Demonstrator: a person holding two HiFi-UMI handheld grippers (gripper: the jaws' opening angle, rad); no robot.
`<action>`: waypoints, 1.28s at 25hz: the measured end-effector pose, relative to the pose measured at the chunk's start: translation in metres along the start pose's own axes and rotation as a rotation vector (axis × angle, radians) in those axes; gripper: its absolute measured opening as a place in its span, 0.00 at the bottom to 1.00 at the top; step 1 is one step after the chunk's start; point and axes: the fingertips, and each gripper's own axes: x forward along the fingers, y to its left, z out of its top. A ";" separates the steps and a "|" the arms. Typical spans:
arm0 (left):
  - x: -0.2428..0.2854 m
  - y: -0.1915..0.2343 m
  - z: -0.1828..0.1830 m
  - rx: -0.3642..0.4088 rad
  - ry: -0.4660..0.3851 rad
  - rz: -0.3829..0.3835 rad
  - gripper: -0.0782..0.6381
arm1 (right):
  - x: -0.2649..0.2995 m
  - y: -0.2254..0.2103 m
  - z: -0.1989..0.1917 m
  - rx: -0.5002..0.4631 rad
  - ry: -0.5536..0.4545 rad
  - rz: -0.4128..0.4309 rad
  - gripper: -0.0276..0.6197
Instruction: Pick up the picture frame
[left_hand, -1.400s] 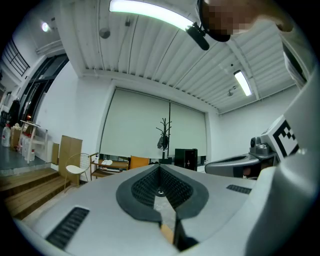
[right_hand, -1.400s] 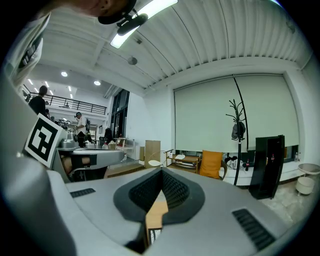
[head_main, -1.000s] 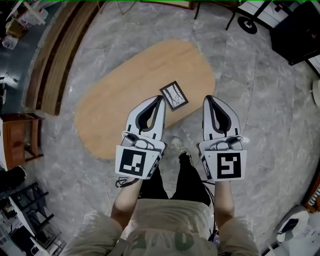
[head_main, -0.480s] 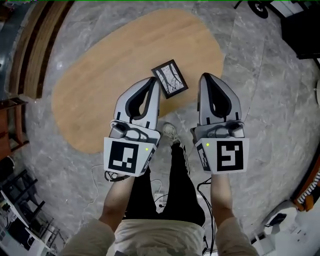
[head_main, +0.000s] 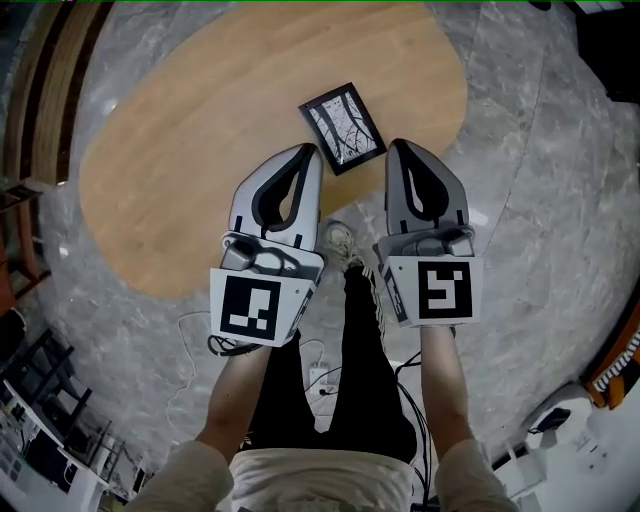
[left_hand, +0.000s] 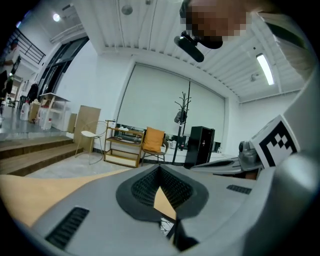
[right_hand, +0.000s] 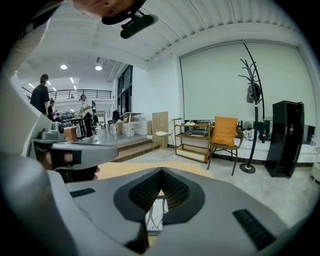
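Lying flat near table (head_main: 200, 120) edge, picture frame (head_main: 342, 128), left gripper (head_main: 313, 152) and right gripper (head_main: 393, 147) beside it, both closed, empty.

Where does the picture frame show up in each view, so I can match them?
Head view: picture frame upper centre, flat on the wooden table.
Left gripper view: a sliver low centre, seen past the jaws.
Right gripper view: low centre, seen past the jaws.
Shared landmark: the wooden table.
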 end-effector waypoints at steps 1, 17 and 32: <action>0.001 0.002 -0.005 -0.003 0.005 -0.001 0.12 | 0.002 0.000 -0.005 0.004 0.005 -0.003 0.05; 0.001 0.002 -0.020 -0.028 0.023 0.002 0.12 | 0.016 -0.003 -0.030 0.181 0.045 0.019 0.05; -0.017 -0.001 -0.040 -0.038 0.074 0.014 0.12 | 0.048 -0.003 -0.189 1.042 0.422 -0.181 0.33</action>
